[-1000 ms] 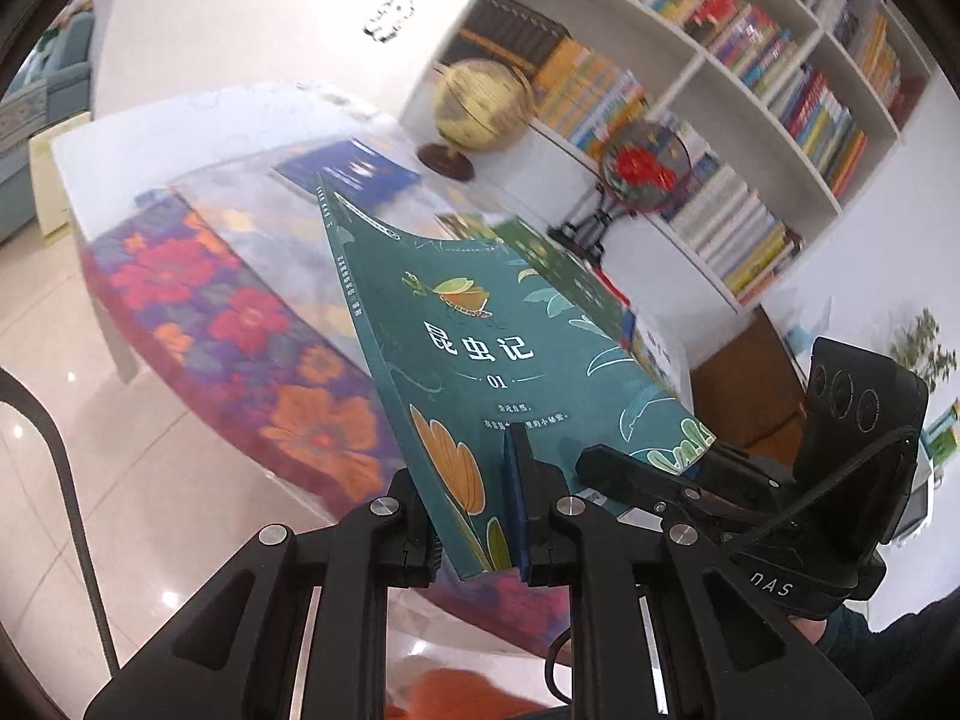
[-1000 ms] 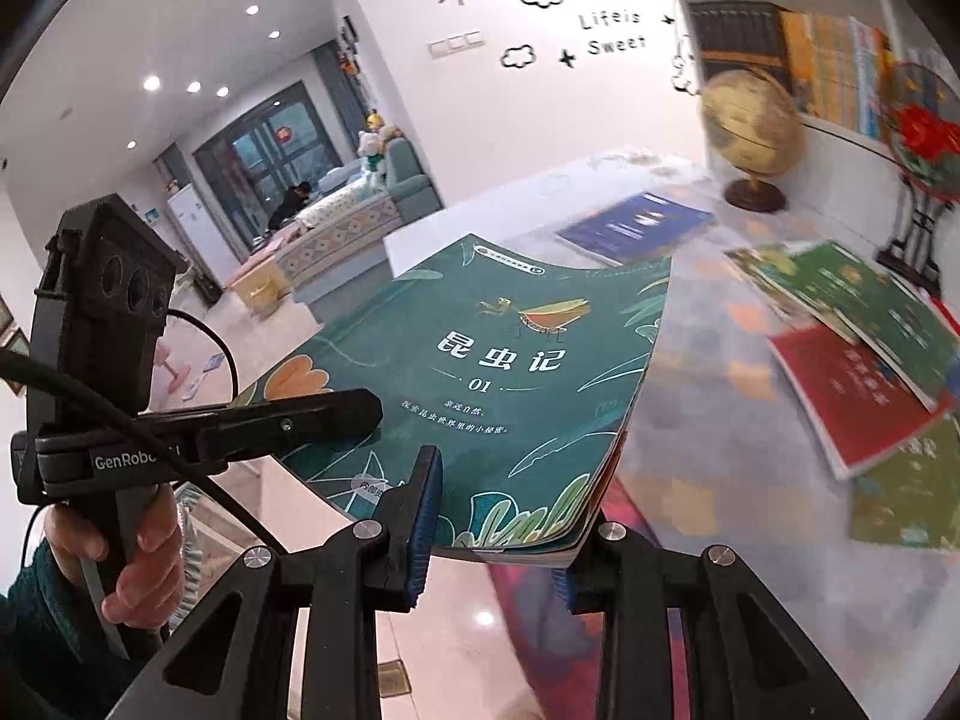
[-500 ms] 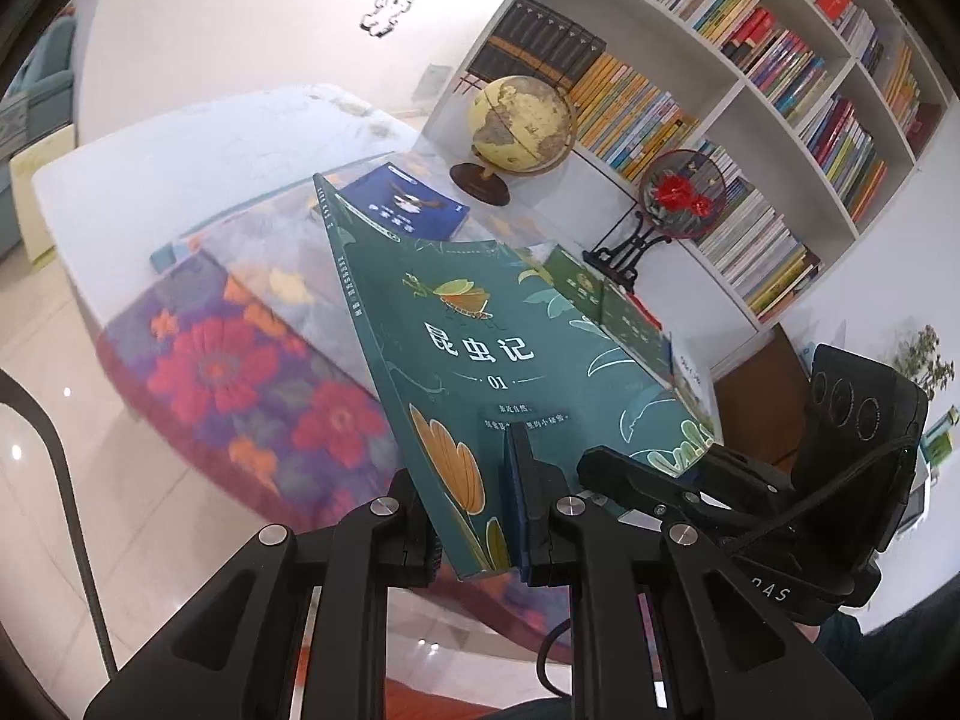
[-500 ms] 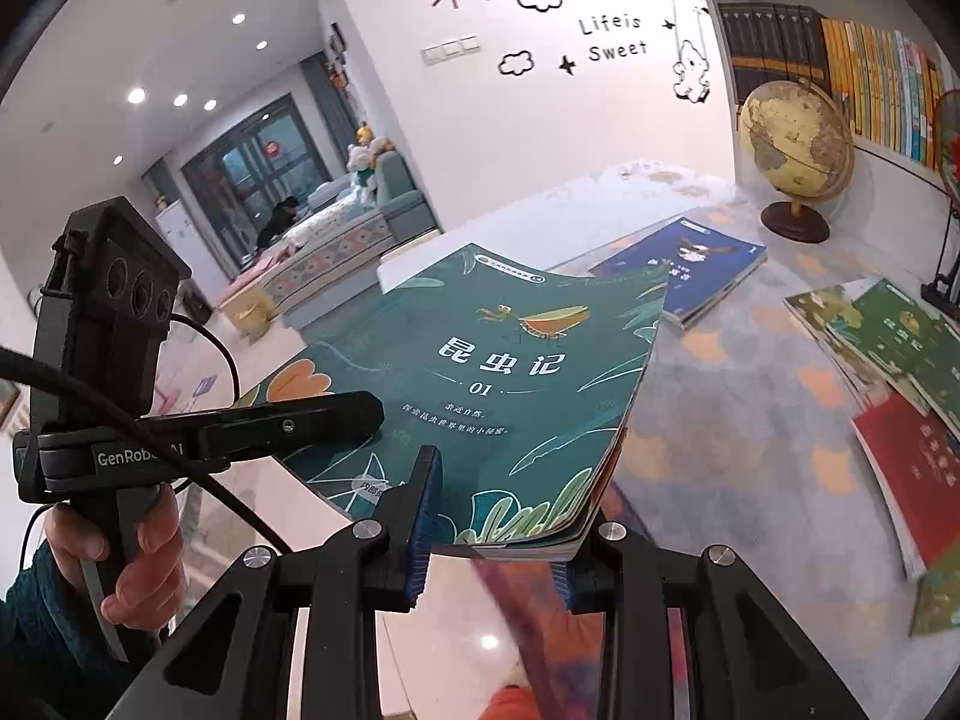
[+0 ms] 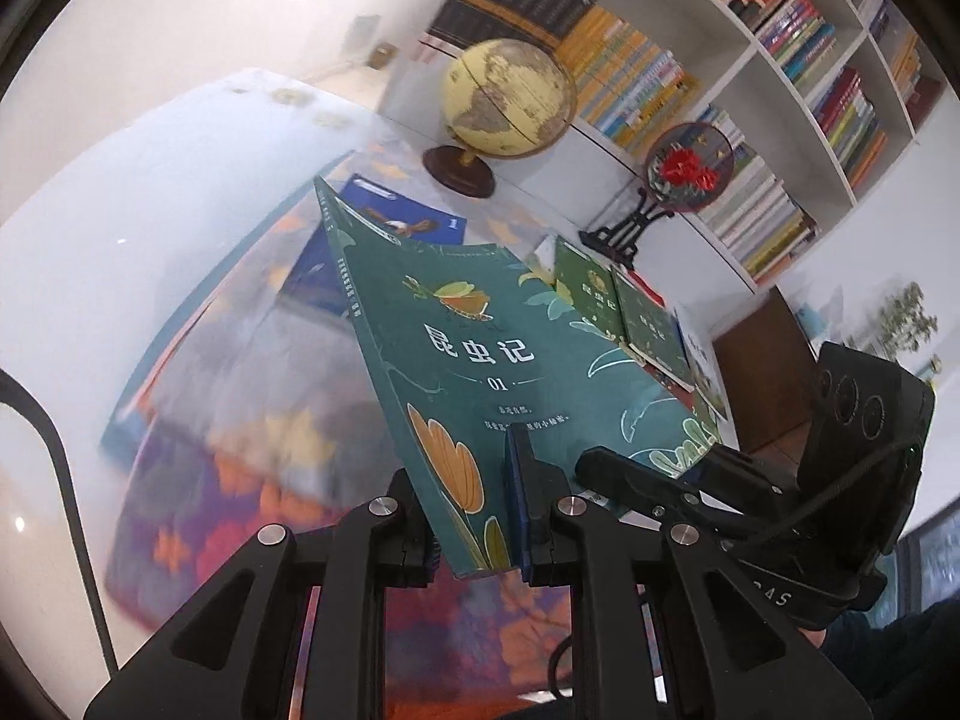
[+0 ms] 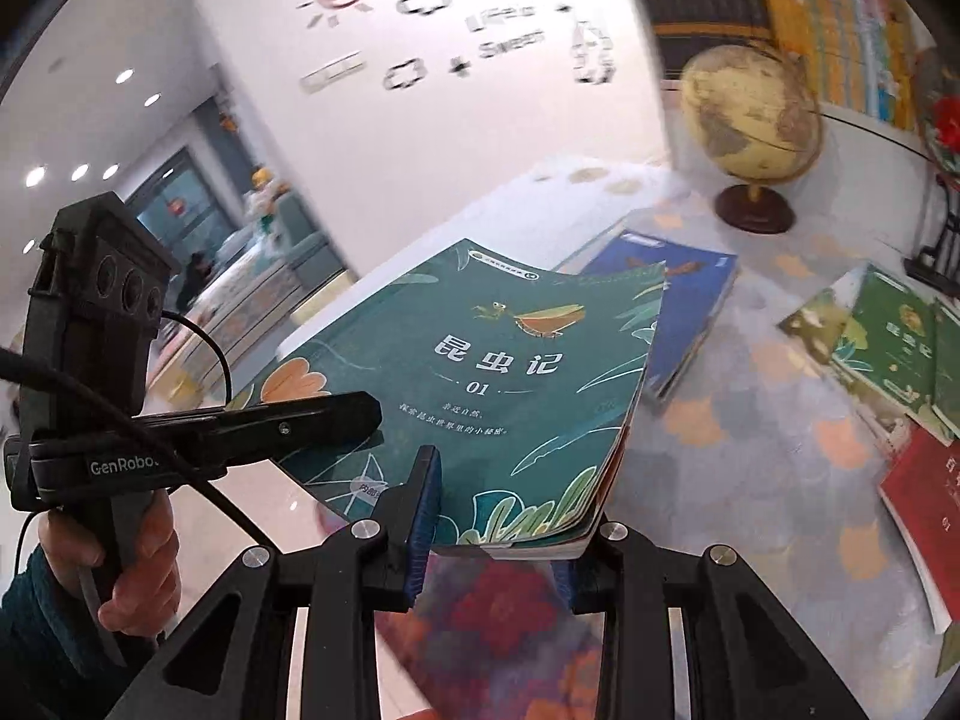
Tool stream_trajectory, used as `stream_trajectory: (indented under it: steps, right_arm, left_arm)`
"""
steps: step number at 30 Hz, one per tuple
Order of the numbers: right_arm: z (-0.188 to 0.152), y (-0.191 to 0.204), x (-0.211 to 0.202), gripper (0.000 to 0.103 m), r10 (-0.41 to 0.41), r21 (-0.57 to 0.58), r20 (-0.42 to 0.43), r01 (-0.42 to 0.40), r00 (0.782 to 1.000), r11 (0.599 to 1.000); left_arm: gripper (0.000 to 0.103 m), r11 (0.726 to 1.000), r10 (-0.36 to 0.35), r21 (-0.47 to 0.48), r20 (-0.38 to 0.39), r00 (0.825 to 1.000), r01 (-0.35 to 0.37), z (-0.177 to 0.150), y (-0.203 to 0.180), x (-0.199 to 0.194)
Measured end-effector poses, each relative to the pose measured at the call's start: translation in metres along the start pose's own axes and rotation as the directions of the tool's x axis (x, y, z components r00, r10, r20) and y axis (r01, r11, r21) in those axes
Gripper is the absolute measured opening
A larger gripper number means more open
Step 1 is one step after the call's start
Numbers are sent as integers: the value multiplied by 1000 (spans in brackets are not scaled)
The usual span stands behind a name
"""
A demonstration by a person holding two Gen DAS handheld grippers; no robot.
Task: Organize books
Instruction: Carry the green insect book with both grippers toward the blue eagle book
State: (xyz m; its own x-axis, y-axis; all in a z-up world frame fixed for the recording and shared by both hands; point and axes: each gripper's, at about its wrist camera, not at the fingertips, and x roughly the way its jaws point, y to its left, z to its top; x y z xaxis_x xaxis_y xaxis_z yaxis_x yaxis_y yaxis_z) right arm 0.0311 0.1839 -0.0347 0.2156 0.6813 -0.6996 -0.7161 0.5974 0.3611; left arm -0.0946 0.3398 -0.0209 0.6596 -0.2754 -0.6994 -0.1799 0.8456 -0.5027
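Note:
A dark green book (image 5: 480, 372) with an orange flower and an insect on its cover is held in the air over the table's near edge. My left gripper (image 5: 474, 540) is shut on its lower spine corner. My right gripper (image 6: 498, 528) is shut on its lower page edge (image 6: 528, 540). The book also fills the right wrist view (image 6: 480, 378). A blue book (image 6: 678, 300) lies flat on the table just beyond it. Several green books (image 6: 900, 330) and a red book (image 6: 924, 492) lie to the right.
The table has a flowered cloth (image 5: 240, 480) under clear plastic. A globe (image 5: 504, 102) and a round fan on a black stand (image 5: 684, 174) stand at the table's back. A full bookshelf (image 5: 780, 90) rises behind them. Tiled floor (image 5: 36, 510) lies to the left.
Both grippers have carried the green book forward toward the table and the blue book. The globe and shelf look nearer. The grip on the book is the same.

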Motion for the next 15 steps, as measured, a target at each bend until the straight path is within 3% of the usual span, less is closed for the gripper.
stream_trajectory:
  steps: [8,15]
  right_arm:
    - [46,-41,49,32,-150,167,1,148,989,975]
    - [76,-69,103,32,-230,262,-23,228,973,938]
  left_arm:
    - [15,986,-130,86,-126,983,142,80,33,75]
    - [16,980,-153,94,-220,963,177,124,71,131]
